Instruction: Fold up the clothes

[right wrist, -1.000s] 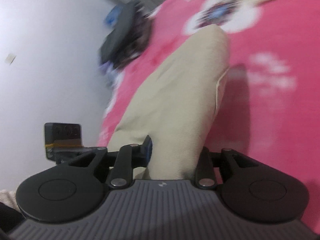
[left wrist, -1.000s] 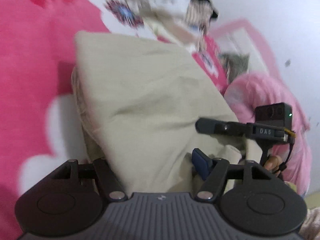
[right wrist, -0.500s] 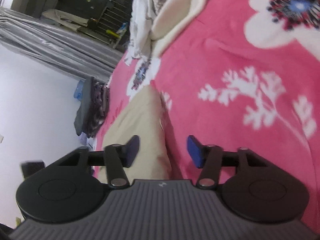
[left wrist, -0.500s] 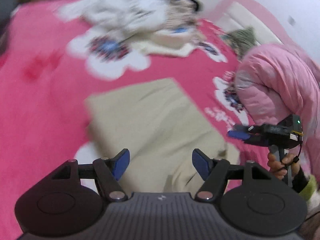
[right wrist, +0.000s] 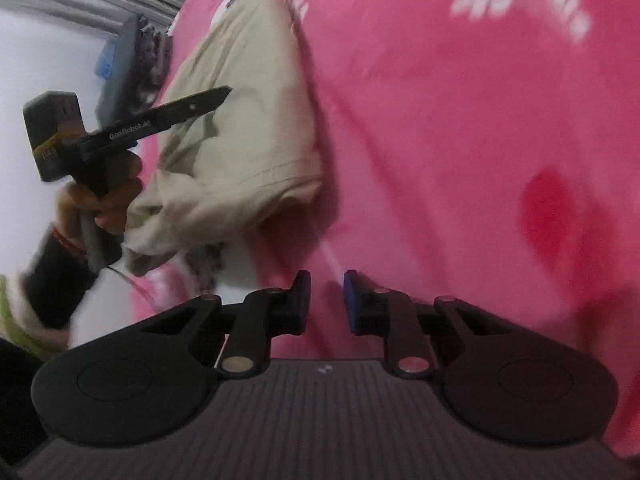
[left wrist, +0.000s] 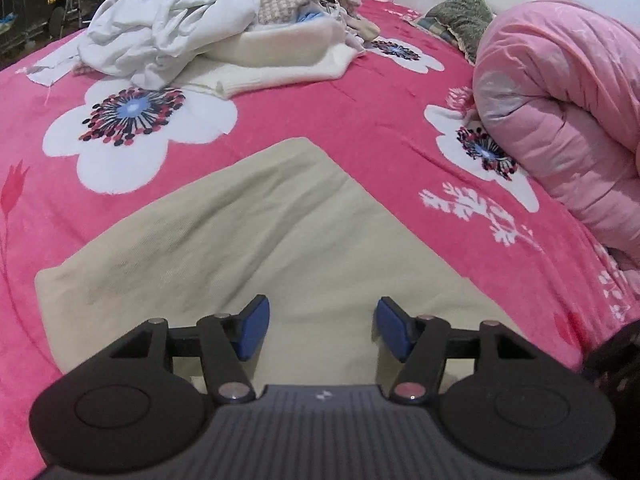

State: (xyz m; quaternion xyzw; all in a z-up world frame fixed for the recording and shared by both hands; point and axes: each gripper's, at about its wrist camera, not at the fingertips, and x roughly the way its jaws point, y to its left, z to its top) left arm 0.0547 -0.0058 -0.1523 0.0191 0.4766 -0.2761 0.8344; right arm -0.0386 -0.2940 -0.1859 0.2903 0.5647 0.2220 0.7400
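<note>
Hovering over the bed, both sets of tongs are empty just now. The left tongs stand a good way open above the near part of the beige garment, with nothing between the blue pads; they have just been closing a little. The right tongs have just been closing too and are down to a narrow gap, with only the pink floral bedspread showing beyond them and no cloth between. In the right wrist view the person's left hand grips the handle of the other tool, which sits over the garment's hemmed end.

The beige garment lies flat on the bedspread as a folded slab, its far corner pointing up the bed toward the heap of unfolded clothes near the headboard. A rolled pink quilt sits off to the right, well clear of it.

To my eye one fold has been laid and let go, and the hands are between grips. The garment still looks broad, so I would guess another fold is wanted: the right tongs would need to open again and come back across to the garment's edge, while the left drops onto the cloth beneath it, each pinching every layer at its corner before lifting.
</note>
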